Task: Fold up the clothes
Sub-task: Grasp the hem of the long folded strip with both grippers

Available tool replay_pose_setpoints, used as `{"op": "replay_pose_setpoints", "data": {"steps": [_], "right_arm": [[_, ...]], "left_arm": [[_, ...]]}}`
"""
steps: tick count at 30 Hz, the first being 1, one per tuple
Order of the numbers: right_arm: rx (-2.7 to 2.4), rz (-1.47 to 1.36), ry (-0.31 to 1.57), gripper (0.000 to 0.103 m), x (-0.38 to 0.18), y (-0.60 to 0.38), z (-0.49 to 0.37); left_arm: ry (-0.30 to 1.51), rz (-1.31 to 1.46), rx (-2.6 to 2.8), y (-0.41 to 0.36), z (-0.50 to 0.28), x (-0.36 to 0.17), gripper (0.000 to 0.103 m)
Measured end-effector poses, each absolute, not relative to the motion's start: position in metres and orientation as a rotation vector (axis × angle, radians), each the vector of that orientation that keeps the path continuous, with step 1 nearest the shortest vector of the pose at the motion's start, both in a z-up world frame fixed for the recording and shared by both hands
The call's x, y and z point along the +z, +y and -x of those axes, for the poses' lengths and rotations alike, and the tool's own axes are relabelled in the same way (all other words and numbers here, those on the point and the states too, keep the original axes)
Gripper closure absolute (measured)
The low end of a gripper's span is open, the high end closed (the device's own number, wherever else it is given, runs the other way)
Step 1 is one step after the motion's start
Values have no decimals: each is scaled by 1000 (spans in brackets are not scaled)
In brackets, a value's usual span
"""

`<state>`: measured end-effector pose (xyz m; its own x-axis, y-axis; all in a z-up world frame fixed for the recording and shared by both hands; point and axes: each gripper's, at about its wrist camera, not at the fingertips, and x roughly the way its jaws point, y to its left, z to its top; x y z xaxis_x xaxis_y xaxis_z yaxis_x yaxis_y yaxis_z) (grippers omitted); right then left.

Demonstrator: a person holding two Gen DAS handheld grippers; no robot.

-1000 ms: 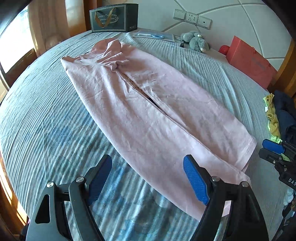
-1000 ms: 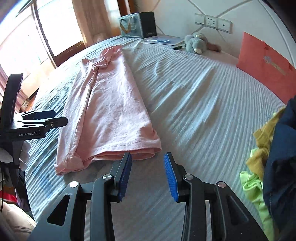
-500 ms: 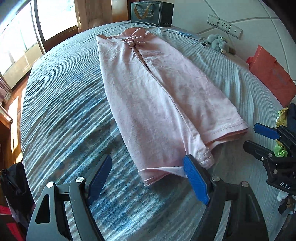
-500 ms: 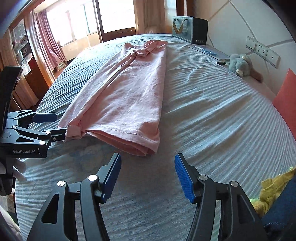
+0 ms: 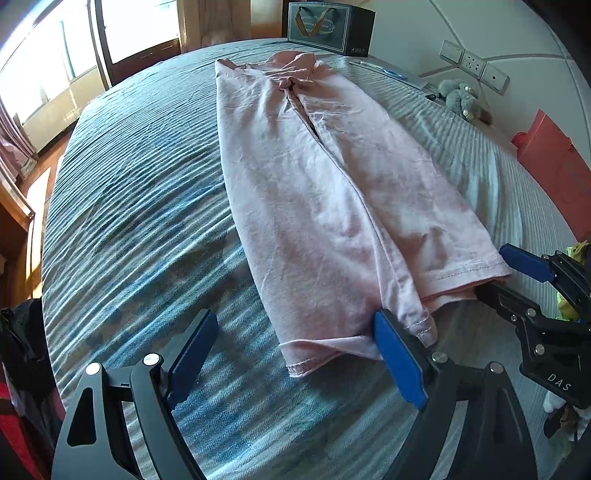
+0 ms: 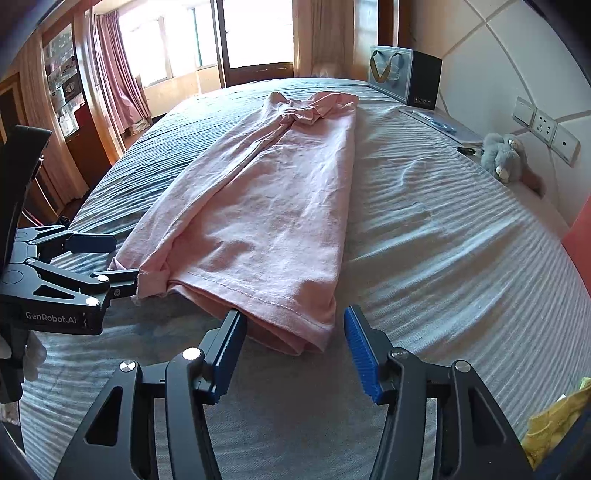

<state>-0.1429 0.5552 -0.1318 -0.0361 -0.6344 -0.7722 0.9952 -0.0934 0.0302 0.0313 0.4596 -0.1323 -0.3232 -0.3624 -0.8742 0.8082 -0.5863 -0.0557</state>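
Note:
A pink garment [image 5: 314, 192] lies flat and lengthwise on the striped blue-grey bed [image 5: 140, 221], folded into a long strip. It also shows in the right wrist view [image 6: 266, 221]. My left gripper [image 5: 295, 354] is open, its jaws straddling the near left hem corner. My right gripper [image 6: 293, 350] is open, its jaws straddling the near right hem corner. Each gripper shows in the other's view: the right gripper [image 5: 513, 273] at the right, the left gripper [image 6: 99, 258] at the left.
A dark gift bag [image 5: 328, 26] stands at the far end of the bed. A grey plush toy [image 6: 504, 160] lies by the wall. A red bag [image 5: 554, 166] leans at the right. A pile of yellow and dark clothes [image 6: 557, 417] lies at the near right.
Both grippers have swung round to the garment's near hem and moved in close. The right gripper's jaws have opened wider.

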Motion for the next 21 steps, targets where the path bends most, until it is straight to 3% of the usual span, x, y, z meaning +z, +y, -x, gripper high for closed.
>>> {"op": "replay_pose_setpoints", "data": {"steps": [16,21], "right_arm": [[-1521,-736,646,49,-137,544,144],[-1531,-756,639,65,-138,544,143]], "left_arm": [[586,-1148,-2007,459,-25,-136,11],[589,-1160,-2036,460,-25,-133,18]]}}
